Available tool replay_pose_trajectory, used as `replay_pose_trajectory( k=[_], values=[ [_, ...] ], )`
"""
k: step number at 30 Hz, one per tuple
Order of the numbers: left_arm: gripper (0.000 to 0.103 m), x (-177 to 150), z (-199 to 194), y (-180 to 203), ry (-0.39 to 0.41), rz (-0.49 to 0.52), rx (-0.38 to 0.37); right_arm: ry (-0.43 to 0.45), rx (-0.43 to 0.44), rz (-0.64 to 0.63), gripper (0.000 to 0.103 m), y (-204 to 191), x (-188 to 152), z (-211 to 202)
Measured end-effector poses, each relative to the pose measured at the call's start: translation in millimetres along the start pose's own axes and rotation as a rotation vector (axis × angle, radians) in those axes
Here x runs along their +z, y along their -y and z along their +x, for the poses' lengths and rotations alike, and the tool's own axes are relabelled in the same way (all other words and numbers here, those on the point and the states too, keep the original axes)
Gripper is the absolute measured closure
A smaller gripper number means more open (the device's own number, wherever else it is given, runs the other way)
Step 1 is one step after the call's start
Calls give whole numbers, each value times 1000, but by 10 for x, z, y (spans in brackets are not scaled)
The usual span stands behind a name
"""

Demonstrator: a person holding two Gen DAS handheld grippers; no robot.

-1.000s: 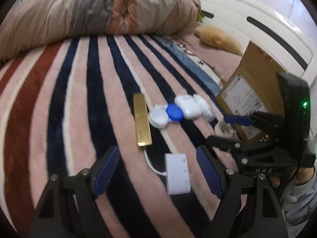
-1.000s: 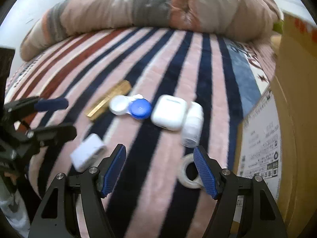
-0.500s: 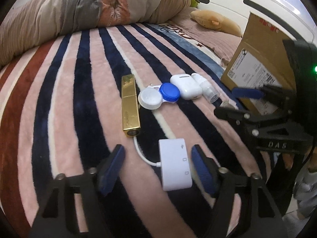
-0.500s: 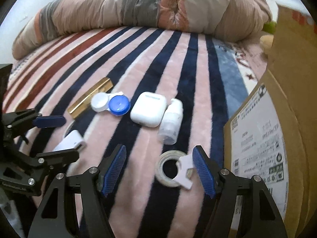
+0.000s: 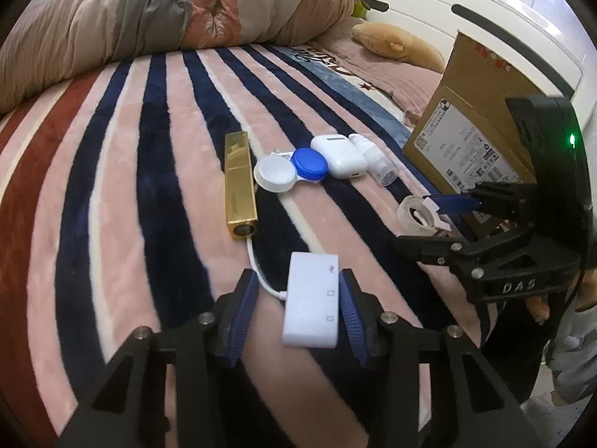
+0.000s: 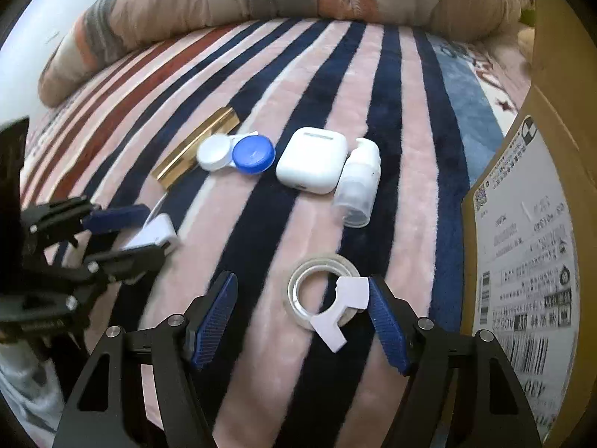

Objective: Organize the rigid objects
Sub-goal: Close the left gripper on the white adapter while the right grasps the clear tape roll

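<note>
On a striped blanket lie a white USB adapter (image 5: 312, 300) with a short cable, a gold bar (image 5: 239, 183), a white and blue contact lens case (image 5: 290, 171), a white earbud case (image 5: 338, 155), a small clear pump bottle (image 5: 377, 162) and a tape roll (image 6: 322, 295). My left gripper (image 5: 298, 311) is open, its fingers astride the adapter, the right pad close to its side. My right gripper (image 6: 302, 317) is open, its fingers either side of the tape roll, which also shows in the left wrist view (image 5: 418, 214).
A cardboard box (image 6: 537, 201) with a shipping label stands at the right edge of the bed, close to the tape roll. A rolled quilt (image 5: 179, 11) lies across the far side. A tan plush toy (image 5: 399, 46) lies by the white headboard.
Both grippers have moved forward and down. The left now straddles the adapter with narrower jaws. The right now straddles the tape roll.
</note>
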State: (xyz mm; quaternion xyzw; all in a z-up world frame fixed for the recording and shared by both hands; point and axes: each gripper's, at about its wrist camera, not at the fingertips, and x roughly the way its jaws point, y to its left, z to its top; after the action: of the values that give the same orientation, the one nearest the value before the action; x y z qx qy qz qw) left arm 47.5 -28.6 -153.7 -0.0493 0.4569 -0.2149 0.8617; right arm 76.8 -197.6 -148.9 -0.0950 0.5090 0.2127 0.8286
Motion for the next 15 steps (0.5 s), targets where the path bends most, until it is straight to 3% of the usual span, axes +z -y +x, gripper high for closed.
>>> replay_pose_trajectory(
  k=[6,7,8,9,15],
  values=[
    [69,-68,-51,-29,21,-27,-43,40,3,-32,36,-96,-150,-40],
    [69,-72,-49,-24,23,-28,-42,47,1,-39,43,-95,-164,-40],
    [70,-81,-50,-12,22,-27,-39,53,-11,-46,58,-99,-180,-40],
    [70,-84,-48,1,20,-26,-35,58,-18,-47,64,-101,-149,-11],
    [65,-117,-21,21,8,-33,-30,71,-3,-60,63,-119,-140,-6]
  ],
)
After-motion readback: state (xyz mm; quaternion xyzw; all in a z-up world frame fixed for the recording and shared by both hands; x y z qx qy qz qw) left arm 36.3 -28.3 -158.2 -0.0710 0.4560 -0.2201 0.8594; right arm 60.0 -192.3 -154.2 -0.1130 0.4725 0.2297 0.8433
